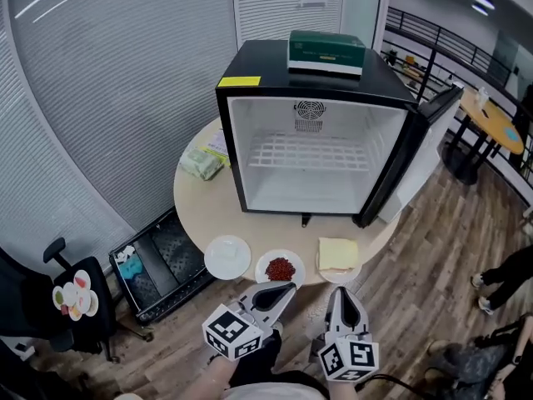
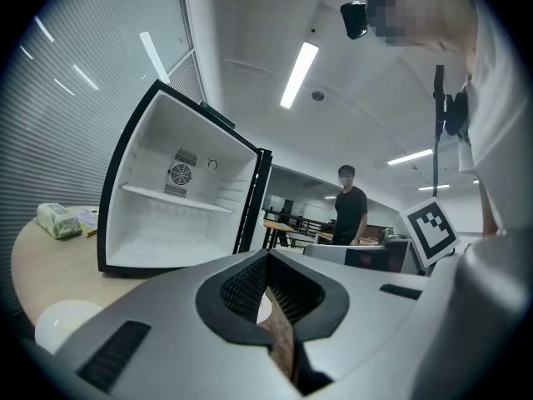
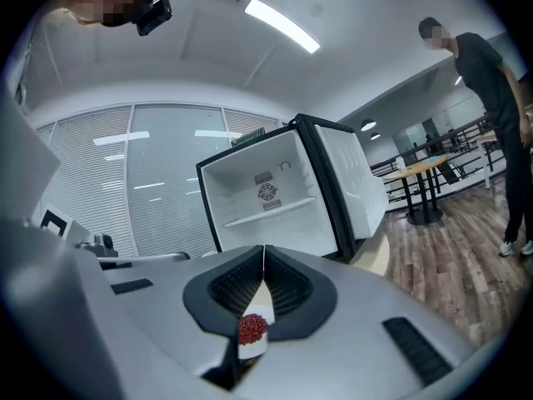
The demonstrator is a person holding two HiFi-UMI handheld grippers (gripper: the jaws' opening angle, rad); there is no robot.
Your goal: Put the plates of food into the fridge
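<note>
Left gripper (image 2: 268,255) and right gripper (image 3: 264,248): the jaws of each are pressed together and hold nothing, just short of the bench (image 1: 193,202) edge. In a row along that near edge lie a white plate (image 1: 227,257), seemingly bare, a plate of red food (image 1: 281,268), and a plate with a pale yellow slab (image 1: 337,256). Behind them stands the fridge (image 1: 258,65), door open, wire shelf showing. The plates look stiff, smooth, light and probably breakable. A pinch on the raised rim, held level, should serve, since loose food may slide.
</note>
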